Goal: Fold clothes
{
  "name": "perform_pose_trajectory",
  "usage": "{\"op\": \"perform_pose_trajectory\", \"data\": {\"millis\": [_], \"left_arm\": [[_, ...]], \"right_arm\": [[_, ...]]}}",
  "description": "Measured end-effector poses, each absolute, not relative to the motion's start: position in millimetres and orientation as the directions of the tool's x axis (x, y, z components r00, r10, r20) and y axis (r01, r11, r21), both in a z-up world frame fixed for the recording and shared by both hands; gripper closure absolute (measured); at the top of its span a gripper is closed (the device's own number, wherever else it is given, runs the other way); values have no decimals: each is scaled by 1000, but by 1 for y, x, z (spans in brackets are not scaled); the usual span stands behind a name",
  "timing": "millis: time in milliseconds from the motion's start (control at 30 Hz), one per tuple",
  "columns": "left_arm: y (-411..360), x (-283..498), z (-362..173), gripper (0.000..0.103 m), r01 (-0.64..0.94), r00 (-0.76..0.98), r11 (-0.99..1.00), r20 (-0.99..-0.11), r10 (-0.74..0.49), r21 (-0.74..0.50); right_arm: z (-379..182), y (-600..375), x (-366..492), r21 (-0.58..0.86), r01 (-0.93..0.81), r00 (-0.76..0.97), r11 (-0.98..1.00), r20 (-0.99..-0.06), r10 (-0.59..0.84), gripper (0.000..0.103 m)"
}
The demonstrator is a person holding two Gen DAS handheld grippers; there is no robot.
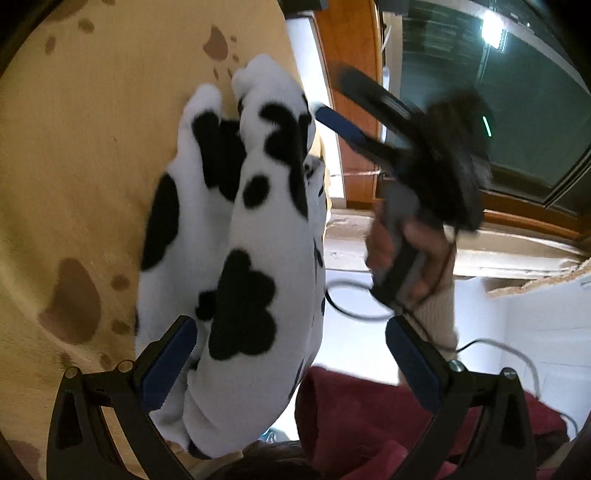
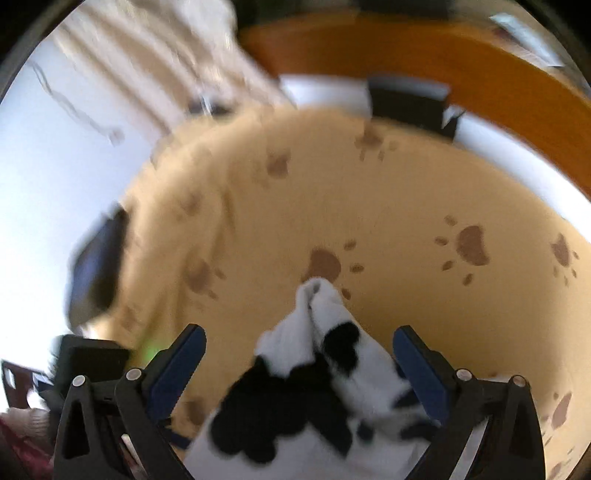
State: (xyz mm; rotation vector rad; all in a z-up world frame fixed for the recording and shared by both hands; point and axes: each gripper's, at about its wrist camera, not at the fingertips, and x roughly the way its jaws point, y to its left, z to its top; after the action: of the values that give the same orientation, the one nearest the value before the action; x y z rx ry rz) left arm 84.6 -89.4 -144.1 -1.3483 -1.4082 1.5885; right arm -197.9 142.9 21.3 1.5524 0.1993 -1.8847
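Paw-print blanket (image 2: 406, 206), wooden frame (image 1: 347, 66)

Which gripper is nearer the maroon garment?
Left. The left gripper hangs open just above the maroon garment; the right gripper is farther off, up beside the cow-print garment.

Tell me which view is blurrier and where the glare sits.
Right wrist view: motion blur smears the background and the left side, though the cow-print garment and paw-print blanket stay readable; the left edge is blown out white. Left wrist view: sharper, only the right gripper is blurred; glare from a lamp top right. Both show fisheye curvature.
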Motion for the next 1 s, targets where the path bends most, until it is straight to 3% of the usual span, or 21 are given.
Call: {"op": "perform_pose_trajectory", "data": {"millis": [67,133,233,567,800,1000], "left_arm": [[-77,82,-145,0,160,-260,-241,-276,925,-957],[-66,79,-146,0,147,-237,-251,-280,930,-957],[-51,76,-142,0,110,-205,-286,-303,931,-952],[-39,82,-107,0,-33,-150,-284,-276,949,-958],[-32,81,-112,0,-2,-166,-289,-284,944,-957],[-50,91,-105,0,30,-250,-367,-363,898,-930]], "right_arm": [[-3,133,-195,277,599,11,-751,-941,-338,53],[-13,130,-187,239,630,21,-739,-956,-291,66],[3,138,-175,217,645,-34,-732,-949,-312,74],[108,223,-126,125,531,-340,-838,-875,-346,77],[129,239,-105,161,516,-397,-841,-825,-401,77],[123,175,-131,189,618,-380,-763,-778,-501,77]]}}
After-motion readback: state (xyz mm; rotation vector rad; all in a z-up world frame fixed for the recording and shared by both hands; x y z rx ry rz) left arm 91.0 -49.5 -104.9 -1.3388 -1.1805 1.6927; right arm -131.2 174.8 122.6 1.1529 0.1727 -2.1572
